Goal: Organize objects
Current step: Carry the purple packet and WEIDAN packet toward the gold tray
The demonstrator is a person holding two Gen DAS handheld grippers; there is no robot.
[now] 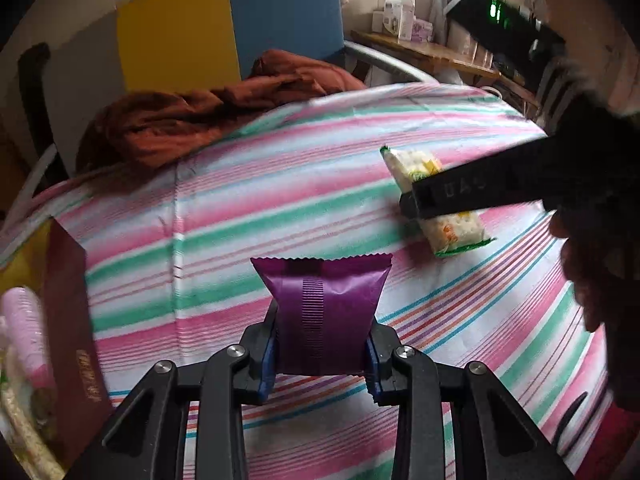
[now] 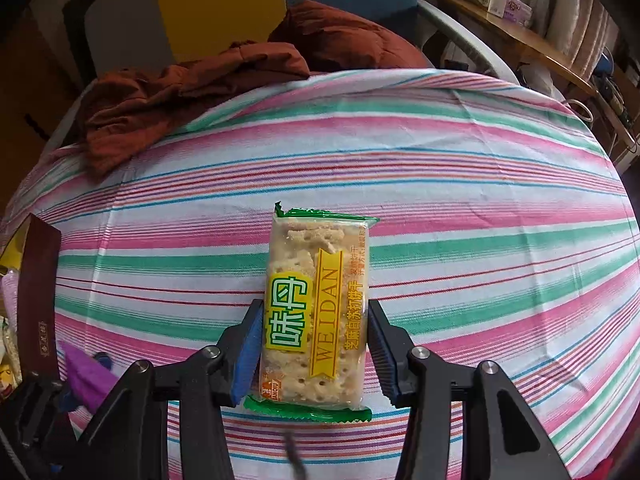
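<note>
A purple foil snack packet (image 1: 326,312) stands upright between the blue pads of my left gripper (image 1: 324,346), which is shut on it just above the striped tablecloth (image 1: 248,208). The right wrist view catches that purple packet (image 2: 86,376) at its lower left. My right gripper (image 2: 314,350) is shut on a clear cracker packet (image 2: 316,308) with green ends and a yellow label, both pads against its long sides. In the left wrist view the cracker packet (image 1: 452,232) hangs tilted at the right, under the right gripper's black finger (image 1: 460,194).
A dark red box (image 1: 68,300) (image 2: 36,292) stands at the table's left edge, with pink and yellow items (image 1: 24,320) beside it. A rust-brown cloth (image 1: 180,120) (image 2: 180,92) is bunched at the far left. A wooden shelf (image 1: 424,50) with boxes lies beyond the table.
</note>
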